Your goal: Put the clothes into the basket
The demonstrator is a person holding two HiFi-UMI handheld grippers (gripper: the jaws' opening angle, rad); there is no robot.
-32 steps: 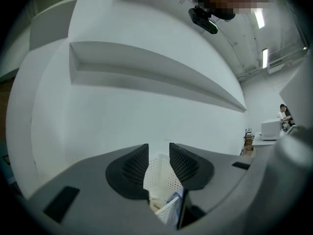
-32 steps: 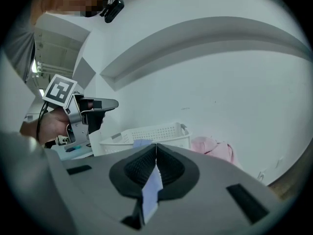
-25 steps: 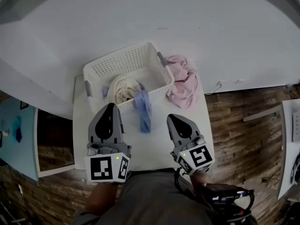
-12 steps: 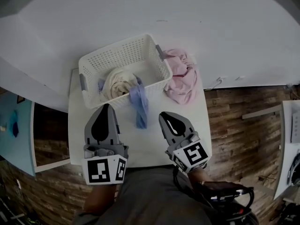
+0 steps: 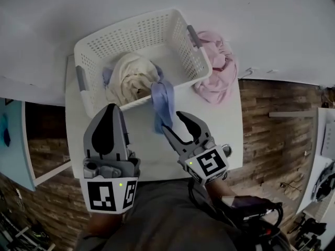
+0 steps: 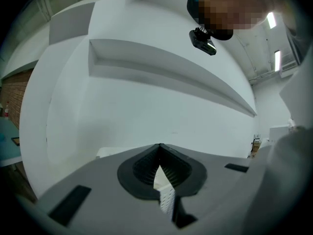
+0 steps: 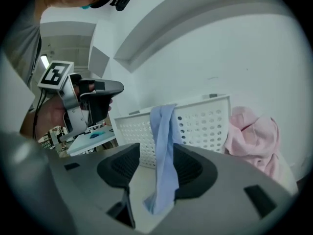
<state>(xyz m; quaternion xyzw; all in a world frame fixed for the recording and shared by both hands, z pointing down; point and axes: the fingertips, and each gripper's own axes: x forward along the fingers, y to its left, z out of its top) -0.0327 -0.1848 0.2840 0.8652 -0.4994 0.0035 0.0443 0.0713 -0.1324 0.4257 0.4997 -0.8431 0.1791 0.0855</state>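
Task partly done: cream garment (image 5: 131, 77) lodged inside basket (image 5: 137, 33) at table's (image 5: 152, 158) far edge. Blue garment (image 5: 163, 101) draped over basket's near rim, tail hung onto table. Pink garment (image 5: 217, 75) heaped outside, against basket's right wall, at far right corner. Both left to be put in.

Left gripper (image 5: 111, 109) held closed, nothing gripped. Right gripper (image 5: 174, 123) jaws opening, roughly half apart, blue tail framed between, not pinched.

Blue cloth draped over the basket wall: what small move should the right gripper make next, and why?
Probably ease forward and close on the blue cloth: the right gripper is opening its fingers with the hanging end between them, outside the basket.
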